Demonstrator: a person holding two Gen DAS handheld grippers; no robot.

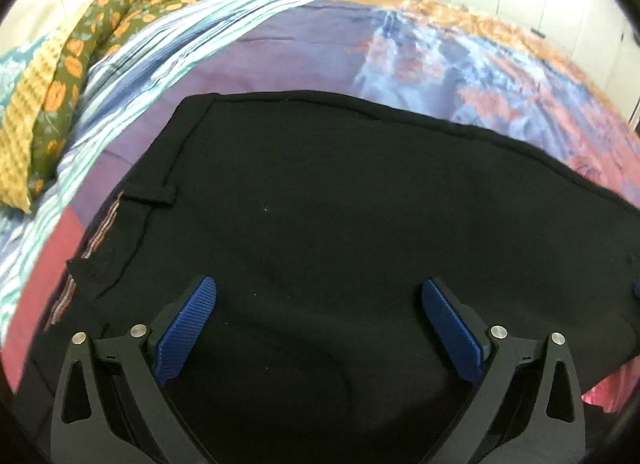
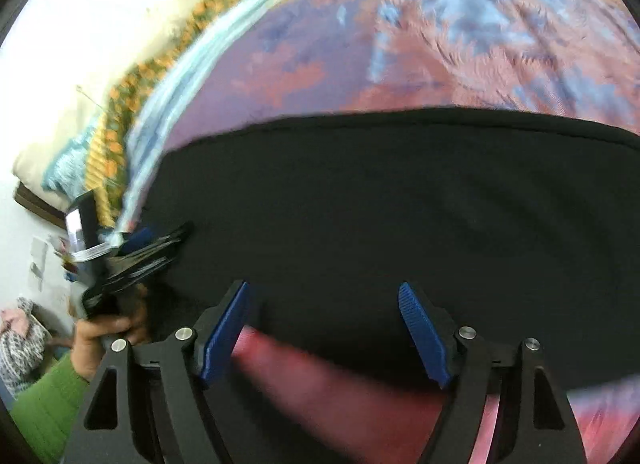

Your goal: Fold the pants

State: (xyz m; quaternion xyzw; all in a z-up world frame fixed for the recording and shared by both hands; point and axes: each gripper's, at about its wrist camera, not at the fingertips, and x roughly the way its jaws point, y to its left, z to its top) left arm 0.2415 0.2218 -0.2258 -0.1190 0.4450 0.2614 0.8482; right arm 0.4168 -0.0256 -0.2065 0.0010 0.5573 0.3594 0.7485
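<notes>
Both hand-held grippers are held wide apart and empty above the black pants [image 1: 340,223], the left gripper [image 1: 319,306] over the waistband end and the right gripper [image 2: 324,308] further along near the bed's front edge. The pants are laid flat across the patterned bedspread [image 1: 320,55], long axis running left to right, waistband to the left. No fold is judged started; an edge must next be pinched.

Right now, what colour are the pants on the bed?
Black. The pants lie flat on the patterned bedspread, clearest in the left wrist view.
</notes>
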